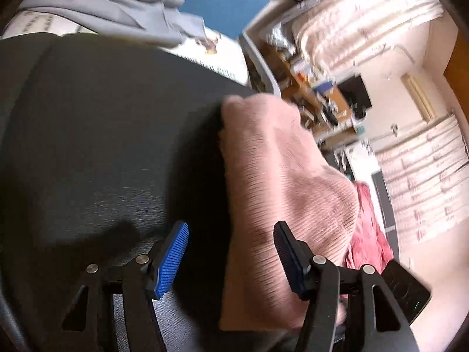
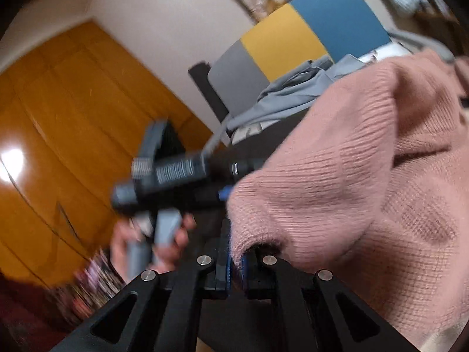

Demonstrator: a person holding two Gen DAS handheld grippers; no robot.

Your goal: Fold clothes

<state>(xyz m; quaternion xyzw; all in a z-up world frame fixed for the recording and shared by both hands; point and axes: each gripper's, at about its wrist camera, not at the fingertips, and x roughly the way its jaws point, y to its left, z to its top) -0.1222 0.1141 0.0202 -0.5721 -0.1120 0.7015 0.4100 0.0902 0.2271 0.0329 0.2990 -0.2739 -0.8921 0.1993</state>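
The pink ribbed knit sweater was draped over the black bench surface. The right gripper was clamped on its hem; the left gripper, spread wide, straddled its edge. That edge should be pinched squarely before folding.

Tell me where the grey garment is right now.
The grey garment lies crumpled at the left wrist view's top left, beyond the black surface, before the yellow-and-blue panel, away from the pink sweater.

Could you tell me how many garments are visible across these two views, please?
3: a pink knit sweater on the black surface, a grey garment behind it, and a red cloth partly hidden beyond the sweater. Others may be hidden.
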